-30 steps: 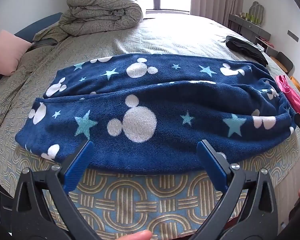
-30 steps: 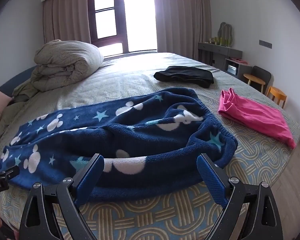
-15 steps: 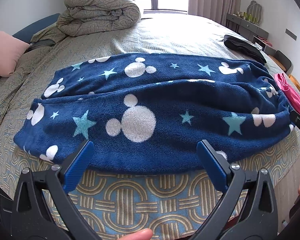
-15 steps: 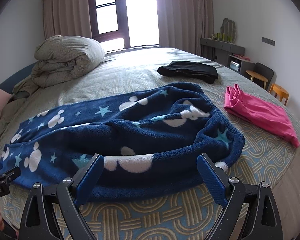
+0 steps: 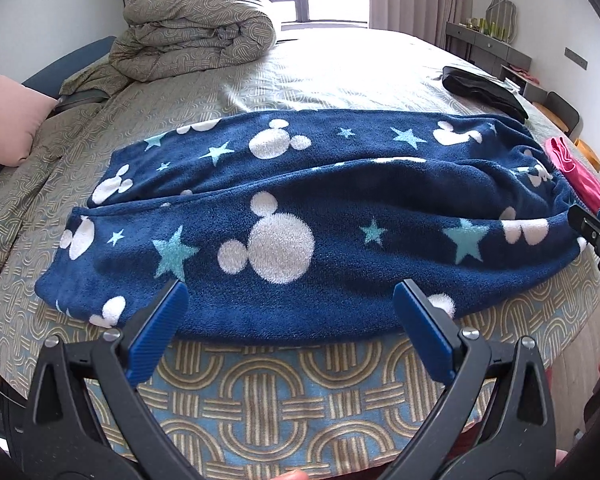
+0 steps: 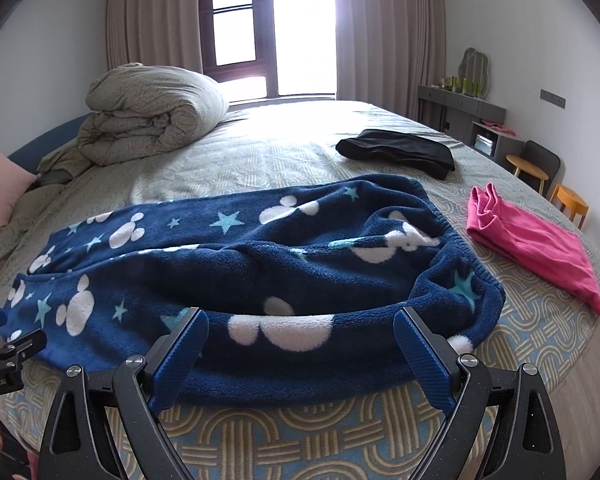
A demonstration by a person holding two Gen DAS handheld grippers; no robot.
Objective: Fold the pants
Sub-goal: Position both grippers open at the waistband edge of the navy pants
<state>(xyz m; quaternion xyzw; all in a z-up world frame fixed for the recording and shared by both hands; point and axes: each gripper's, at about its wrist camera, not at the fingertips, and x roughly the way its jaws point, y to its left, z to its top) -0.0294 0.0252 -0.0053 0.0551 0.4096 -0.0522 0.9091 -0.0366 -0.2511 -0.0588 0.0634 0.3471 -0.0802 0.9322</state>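
Note:
Navy fleece pants with white mouse heads and teal stars lie lengthwise across the near part of the bed, one leg folded over the other, waistband to the right. My left gripper is open and empty, hovering just in front of the pants' near edge around the middle. My right gripper is open and empty, at the near edge by the waist end. Each gripper's tip shows at the other view's side edge.
The bed has a patterned cover. A rolled grey duvet sits at the far left, a pink pillow beside it. Folded black clothing and a pink garment lie right. A dresser and stools stand by the right wall.
Both grippers have drawn back and shifted slightly; the pants lie as before. Both stay open.

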